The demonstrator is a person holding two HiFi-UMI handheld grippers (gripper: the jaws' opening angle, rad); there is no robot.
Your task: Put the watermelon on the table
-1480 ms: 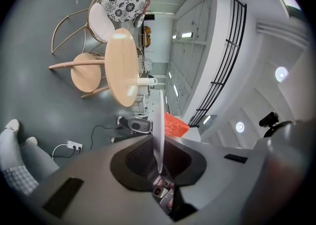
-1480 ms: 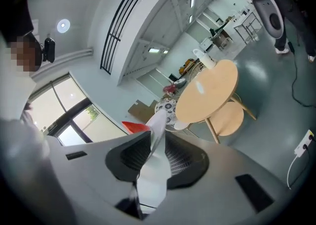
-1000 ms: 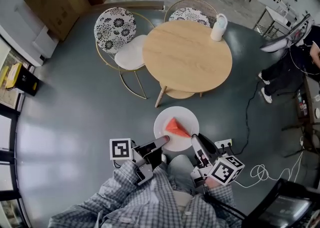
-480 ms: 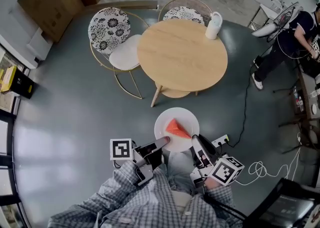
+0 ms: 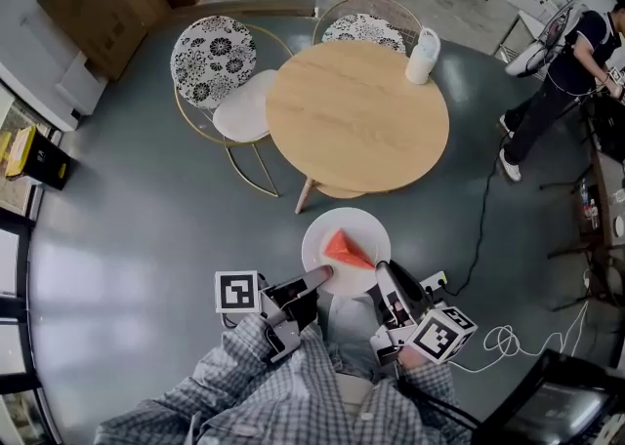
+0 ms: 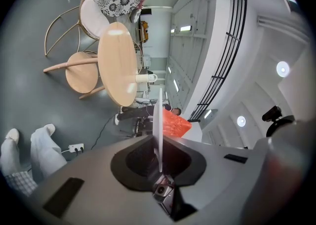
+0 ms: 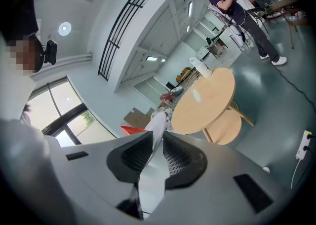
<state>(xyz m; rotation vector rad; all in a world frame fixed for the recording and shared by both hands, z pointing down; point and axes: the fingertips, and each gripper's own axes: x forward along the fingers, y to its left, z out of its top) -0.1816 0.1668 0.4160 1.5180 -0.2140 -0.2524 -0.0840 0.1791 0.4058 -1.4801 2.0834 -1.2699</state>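
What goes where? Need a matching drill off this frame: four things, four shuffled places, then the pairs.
Things:
1. watermelon slice
2. white jug
3. flattened cardboard
4. power strip

Places:
A. at the far edge of the round table
B. on the white plate
C. on the grey floor, right of the plate
D. leaning against the wall, far left

Pairs: 1-B, 2-A, 3-D, 4-C

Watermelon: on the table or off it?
Off. The watermelon lies on the white plate, which is carried above the floor, short of the round table.
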